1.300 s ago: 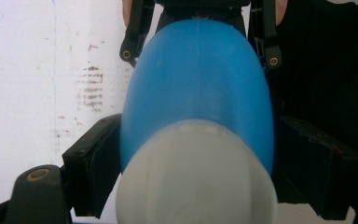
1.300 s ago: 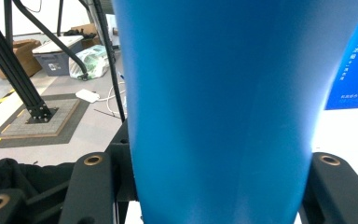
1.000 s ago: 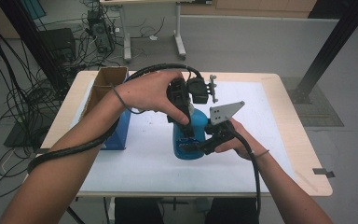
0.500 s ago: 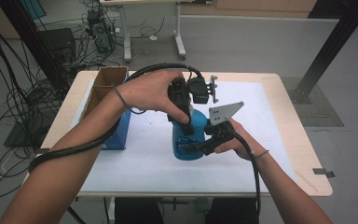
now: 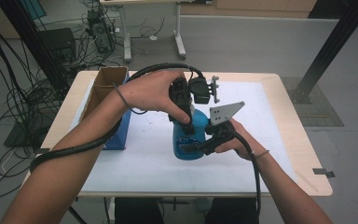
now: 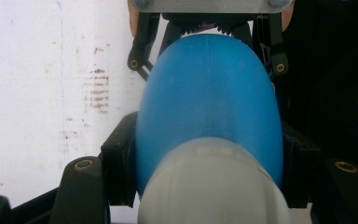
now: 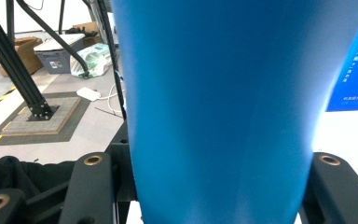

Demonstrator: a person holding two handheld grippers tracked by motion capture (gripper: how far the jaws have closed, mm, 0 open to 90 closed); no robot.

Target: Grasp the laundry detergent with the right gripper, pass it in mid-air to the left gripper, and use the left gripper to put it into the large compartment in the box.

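- Centrally, a wooden table (image 5: 298, 140) carries a white mat (image 5: 140, 154); the blue bottle (image 5: 189, 140) stands upright on the mat, near its middle.
- Left of the bottle, at the mat's edge, sits a blue box (image 5: 121, 133) with an open cardboard box (image 5: 103, 84) behind it.
- Beyond the table lies grey floor with a tangle of cables (image 5: 9, 93) far left of the bottle, and a black post (image 5: 331, 46) rises to its far right.
- Above the bottle, the left gripper (image 5: 186, 123) comes down on its top; its jaws have just been closing and now clamp the upper part, one pad on each side, as the left gripper view shows.
- Beside the bottle on its right, the right gripper (image 5: 193, 148) reaches in level and is clamped around the lower body, a jaw against each flank in the right gripper view.
- Seen close, the bottle (image 6: 209, 107) is smooth, glossy blue plastic with rounded shoulders, topped by a white cap (image 6: 212, 186).
- Its body (image 7: 219, 112) widens upward in the right gripper view, and dark print shows on its front in the high view.
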